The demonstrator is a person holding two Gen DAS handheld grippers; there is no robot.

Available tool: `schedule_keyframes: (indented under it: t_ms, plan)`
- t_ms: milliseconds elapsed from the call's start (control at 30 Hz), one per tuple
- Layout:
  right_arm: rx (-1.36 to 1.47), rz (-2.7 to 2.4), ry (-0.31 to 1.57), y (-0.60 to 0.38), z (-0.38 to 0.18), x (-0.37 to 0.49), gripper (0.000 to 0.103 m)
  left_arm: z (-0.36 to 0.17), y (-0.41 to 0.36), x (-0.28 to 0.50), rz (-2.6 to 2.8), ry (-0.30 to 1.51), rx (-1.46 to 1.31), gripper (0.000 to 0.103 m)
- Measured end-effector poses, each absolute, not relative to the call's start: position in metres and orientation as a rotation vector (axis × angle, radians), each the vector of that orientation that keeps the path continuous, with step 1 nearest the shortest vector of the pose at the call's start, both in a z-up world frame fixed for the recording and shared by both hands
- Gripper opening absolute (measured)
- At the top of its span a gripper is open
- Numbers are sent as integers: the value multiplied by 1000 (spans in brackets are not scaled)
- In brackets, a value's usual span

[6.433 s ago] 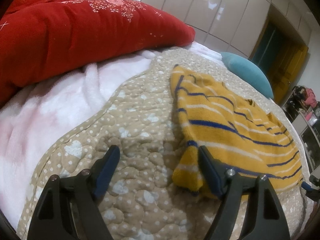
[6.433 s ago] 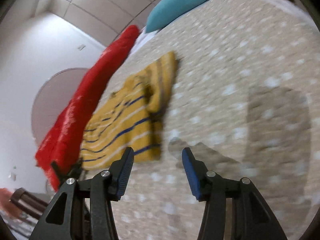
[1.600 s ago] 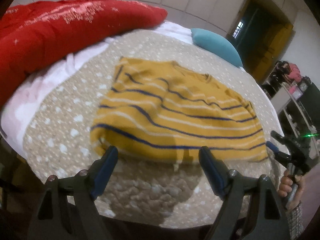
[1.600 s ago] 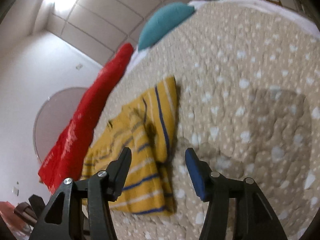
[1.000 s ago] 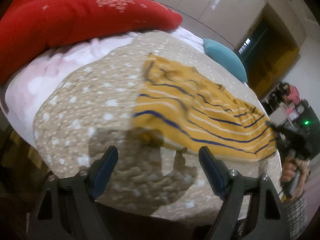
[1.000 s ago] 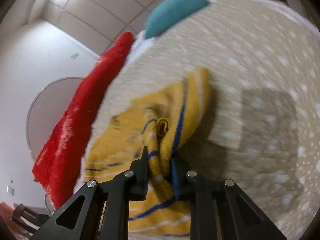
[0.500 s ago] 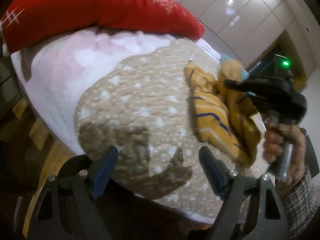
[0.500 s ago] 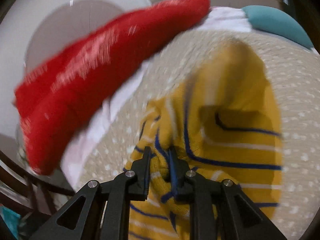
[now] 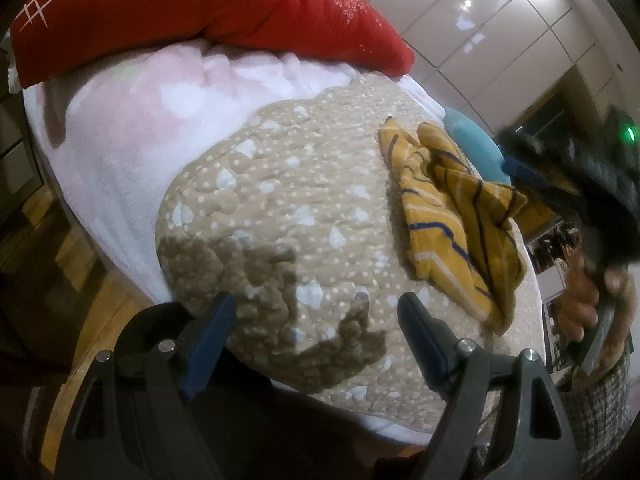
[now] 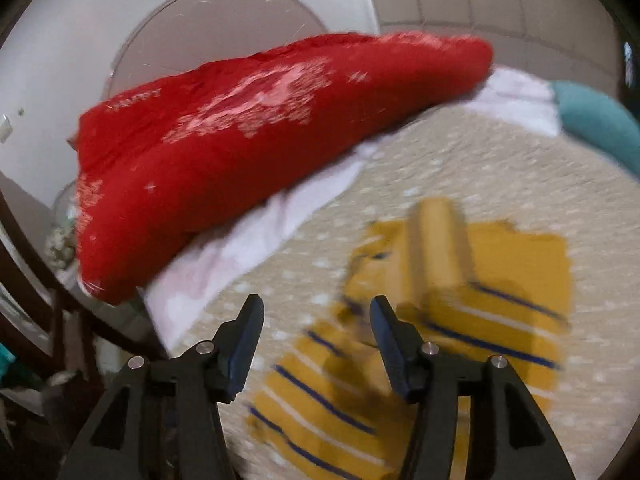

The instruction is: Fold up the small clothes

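At the bottom of the left wrist view the left gripper (image 9: 316,330) hangs over the near edge of the bed with its blue-padded fingers wide apart and nothing between them. Its shadow falls on the tan quilted bedspread (image 9: 288,200) just ahead. In the right wrist view the right gripper (image 10: 316,342) also shows its fingers apart and empty, just above the cloth.

Beyond both, the yellow striped sweater (image 9: 452,220) lies bunched on the bedspread at centre right of the left view, one part doubled over the rest in loose ridges. In the right view it (image 10: 460,320) fills the lower right, blurred, with a fold of cloth standing up across it.

This looks like an early fold: one side has been carried across, but untidily. The next move probably calls for a fresh pinch on an edge or corner and a flattening pull, likely with both grippers.

Farther back, a pink fleece blanket (image 9: 140,128) and a red quilt (image 9: 180,12) crowd the upper left, and a teal pillow (image 9: 476,144) lies behind the sweater, limiting room on those sides.
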State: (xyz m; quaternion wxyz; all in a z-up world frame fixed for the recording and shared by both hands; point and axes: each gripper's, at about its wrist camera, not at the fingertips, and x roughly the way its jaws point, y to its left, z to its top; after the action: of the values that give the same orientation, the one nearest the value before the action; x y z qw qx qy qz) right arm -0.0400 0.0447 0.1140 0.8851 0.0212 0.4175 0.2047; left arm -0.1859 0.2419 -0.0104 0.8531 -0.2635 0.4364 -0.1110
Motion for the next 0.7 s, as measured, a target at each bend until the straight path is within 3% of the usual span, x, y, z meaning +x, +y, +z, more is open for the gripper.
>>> schedule_keyframes:
  t_ms: [200, 400, 600, 700]
  plan:
    - [-86, 403, 890, 24, 91, -77, 60, -13, 229, -183, -251, 942, -540, 82]
    - [-247, 259, 755, 22, 78, -92, 61, -13, 222, -181, -267, 948, -523, 82]
    - [-209, 189, 646, 10, 92, -102, 77, -19, 231, -182, -256, 956, -549, 82]
    - [-224, 235, 699, 17, 84, -94, 75, -21, 234, -182, -256, 958, -567, 82]
